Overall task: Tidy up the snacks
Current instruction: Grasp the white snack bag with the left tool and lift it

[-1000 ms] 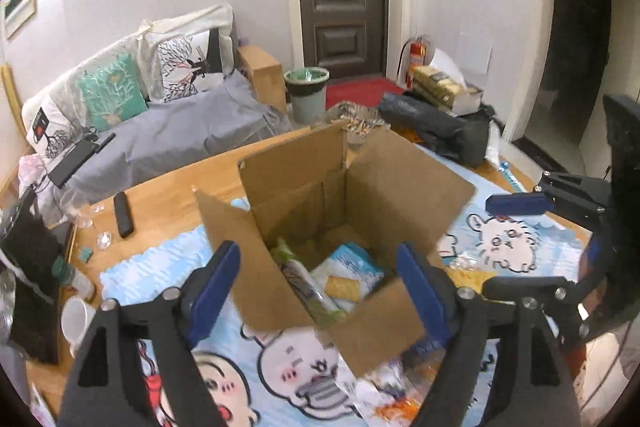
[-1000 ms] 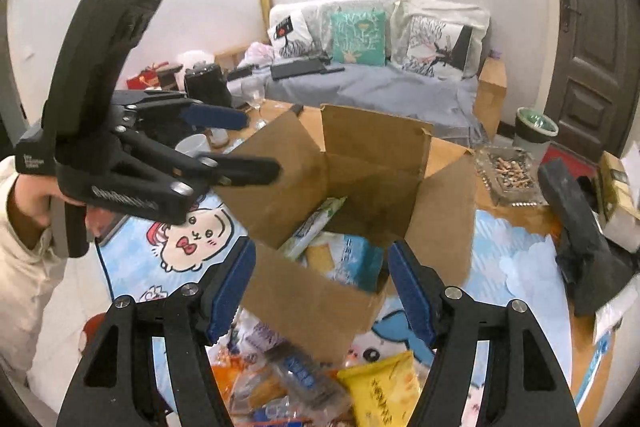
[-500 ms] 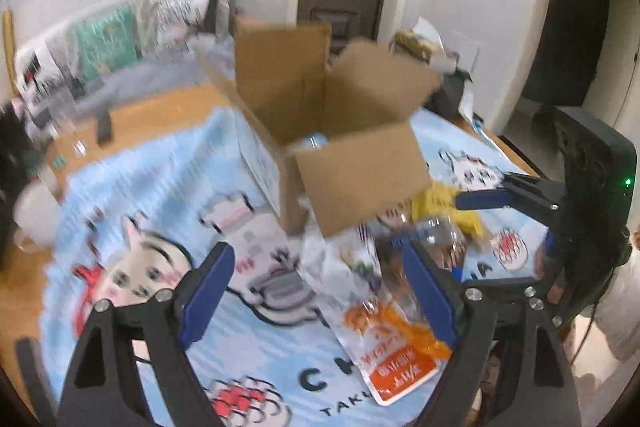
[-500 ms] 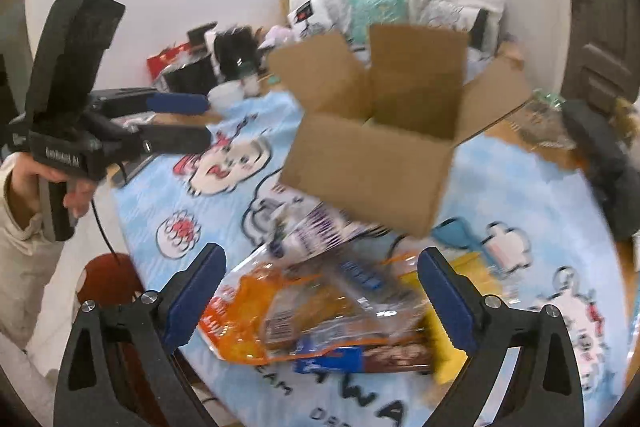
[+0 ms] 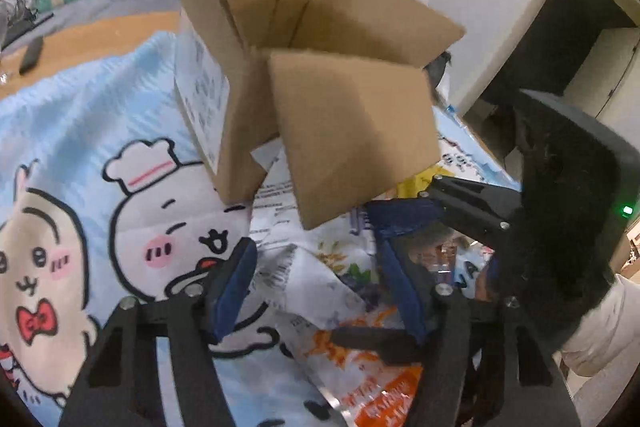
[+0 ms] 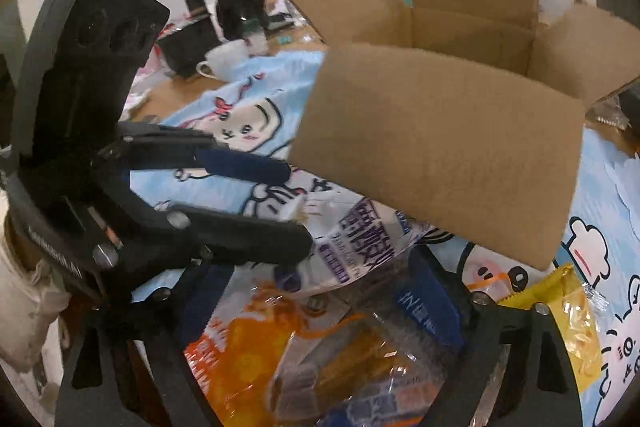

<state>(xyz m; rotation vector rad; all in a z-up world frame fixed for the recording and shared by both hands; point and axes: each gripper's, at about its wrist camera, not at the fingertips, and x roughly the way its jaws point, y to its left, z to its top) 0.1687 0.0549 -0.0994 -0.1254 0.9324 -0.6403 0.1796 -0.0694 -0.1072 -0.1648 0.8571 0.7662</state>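
Box: the brown cardboard box with four open flaps [image 5: 304, 39] stands on the pale-blue cartoon-print tablecloth [image 5: 80, 155]; its near flap hangs out over the heap of snacks.
Snack heap: packets lie on the cloth in front of the box, between and beneath both tools.
White pouch: a white snack pouch with purple lettering [image 6: 356, 239] lies partly under the near flap and on top of the orange bag.
Orange bag: an orange-and-white printed snack bag [image 6: 248, 347] lies at the bottom of the heap, nearest the cameras.
Clear pack: a transparent packet of brown bars [image 6: 360, 359] rests on the orange bag.
Yellow packet: a yellow crinkled packet [image 6: 568, 311] lies at the right of the heap, just beside the flap's lower corner.
Left gripper: the left gripper [image 5: 316, 287], black with blue pads, is low over the white pouch, fingers apart and clamped on nothing.
Right gripper: the right gripper [image 6: 320, 311] is low over the clear pack, fingers spread wide on either side of it; contact cannot be told.
Mug: a white ceramic mug [image 6: 224, 59] stands on the wooden table [image 6: 176, 95] beyond the cloth.
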